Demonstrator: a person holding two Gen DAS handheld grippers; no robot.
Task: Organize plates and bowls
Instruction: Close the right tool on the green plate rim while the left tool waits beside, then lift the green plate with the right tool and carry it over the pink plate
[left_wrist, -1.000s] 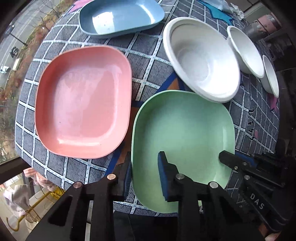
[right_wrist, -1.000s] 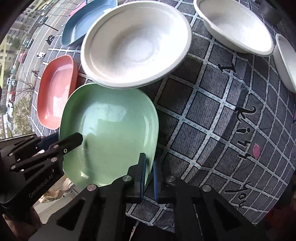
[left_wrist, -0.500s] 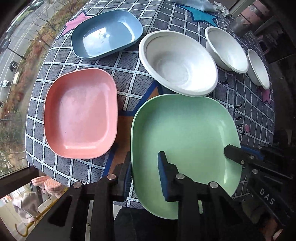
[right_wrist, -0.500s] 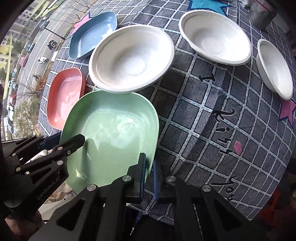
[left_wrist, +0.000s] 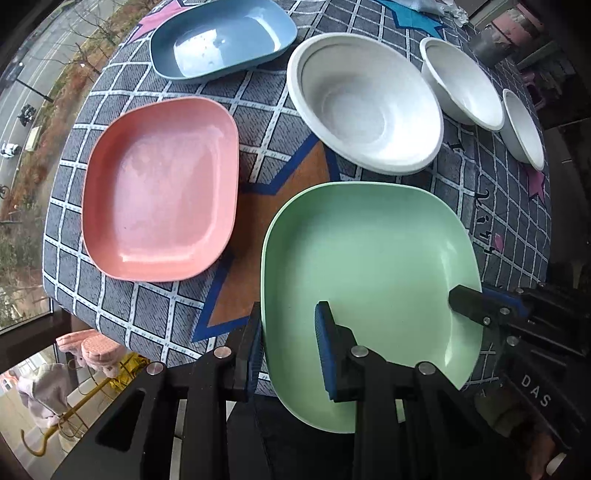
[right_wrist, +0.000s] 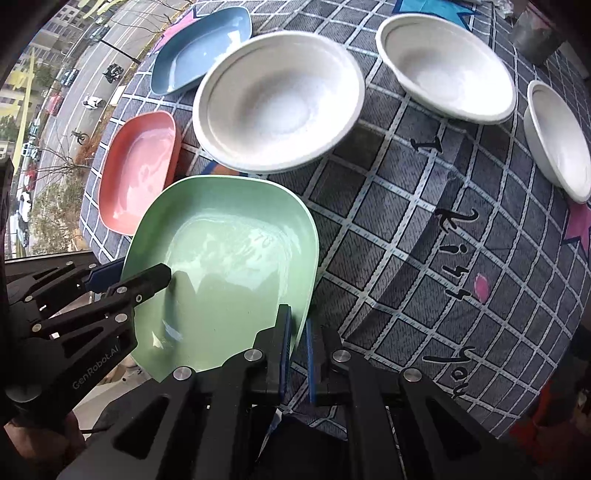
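Green plate (left_wrist: 369, 251) is held at two points, near edge overhanging the tabletop (left_wrist: 147, 306) rim and apparently lifted clear of the checked cloth (contact underneath not visible).

Left hand-held gripper (left_wrist: 290, 350): partly closed, pads clamped across the plate's near-left rim, one pad inside the well, one outside. Right hand-held gripper (right_wrist: 295, 343): nearly fully closed, pinched on the thin near-right rim of the same plate (right_wrist: 225, 266). In the left wrist view the right unit (left_wrist: 491, 314) is seen entering from the right, over the plate's right edge.

Other items, all resting on the cloth:
- pink plate (left_wrist: 159, 192), left of the green one, apart from it
- blue plate (left_wrist: 221, 37), far left
- large white bowl (left_wrist: 364, 118), just beyond the green plate's far edge (overlap in view only; touching cannot be told)
- two smaller white bowls (left_wrist: 461, 85), (left_wrist: 522, 127) at far right

Key relation: the likely stack target, the pink plate, lies to the left of the held plate, on the left gripper's side, so the left hand is nearer. Both plates are rounded rectangles with long axes running roughly near-to-far, so little rotation should be needed (judgement only). A sideways carry to the left is expected, then lowering into the pink well. Risk: the two-point rim grip could tilt the plate if the hands diverge.
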